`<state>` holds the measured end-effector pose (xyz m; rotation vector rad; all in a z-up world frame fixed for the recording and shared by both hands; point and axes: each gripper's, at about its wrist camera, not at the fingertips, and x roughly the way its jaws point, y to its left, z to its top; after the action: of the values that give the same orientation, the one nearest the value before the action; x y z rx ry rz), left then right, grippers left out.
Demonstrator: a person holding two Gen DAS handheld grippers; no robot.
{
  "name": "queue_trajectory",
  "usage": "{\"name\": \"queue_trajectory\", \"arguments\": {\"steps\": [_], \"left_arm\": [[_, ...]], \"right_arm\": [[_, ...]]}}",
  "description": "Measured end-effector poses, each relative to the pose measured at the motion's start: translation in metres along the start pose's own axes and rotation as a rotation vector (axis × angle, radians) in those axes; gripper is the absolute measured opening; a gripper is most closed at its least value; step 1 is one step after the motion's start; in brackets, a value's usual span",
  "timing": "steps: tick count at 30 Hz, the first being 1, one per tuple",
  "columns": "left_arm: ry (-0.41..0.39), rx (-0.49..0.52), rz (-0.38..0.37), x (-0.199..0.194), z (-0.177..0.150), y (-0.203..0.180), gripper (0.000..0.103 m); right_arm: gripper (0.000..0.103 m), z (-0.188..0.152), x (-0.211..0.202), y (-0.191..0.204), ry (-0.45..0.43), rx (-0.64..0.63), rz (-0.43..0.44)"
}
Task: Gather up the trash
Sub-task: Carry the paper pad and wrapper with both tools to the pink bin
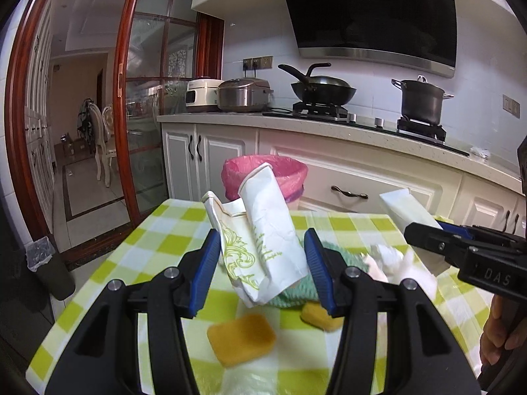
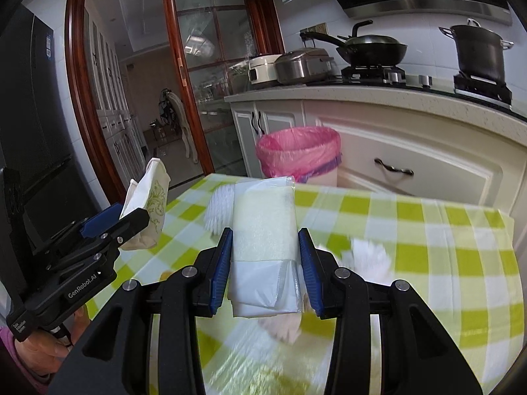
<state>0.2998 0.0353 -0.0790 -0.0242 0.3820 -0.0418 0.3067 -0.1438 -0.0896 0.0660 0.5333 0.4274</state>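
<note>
My left gripper [image 1: 262,250] is shut on a crumpled white paper bag with green print [image 1: 260,240], held above the checked table; it also shows in the right wrist view [image 2: 148,210]. My right gripper [image 2: 265,253] is shut on a white plastic-wrapped packet [image 2: 263,230], seen from the side in the left wrist view [image 1: 406,209]. A bin with a pink liner [image 1: 290,172] [image 2: 299,151] stands on the floor beyond the table's far edge.
On the green-checked tablecloth [image 1: 158,240] lie two yellow sponges [image 1: 242,339] [image 1: 319,316], a teal cloth [image 1: 293,296] and white crumpled tissue [image 1: 392,260] [image 2: 369,256]. White cabinets, a stove with wok and pot stand behind. A glass sliding door is at the left.
</note>
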Motion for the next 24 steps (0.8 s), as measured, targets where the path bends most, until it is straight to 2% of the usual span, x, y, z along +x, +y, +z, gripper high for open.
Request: {"name": "queue_trajectory", "arguments": {"steps": [10,18,24], "left_arm": [[-0.052,0.033,-0.006,0.067,0.063,0.011,0.052],[-0.052,0.074,-0.014,0.153,0.109,0.024,0.052],[-0.036,0.117,-0.039,0.231,0.134,0.029,0.052]], "right_arm": [[0.039,0.067,0.060,-0.026,-0.022,-0.034,-0.004],[0.039,0.123,0.126,-0.053,-0.035,-0.073,-0.013],[0.040,0.160,0.194,-0.074,-0.014,-0.090,0.013]]}}
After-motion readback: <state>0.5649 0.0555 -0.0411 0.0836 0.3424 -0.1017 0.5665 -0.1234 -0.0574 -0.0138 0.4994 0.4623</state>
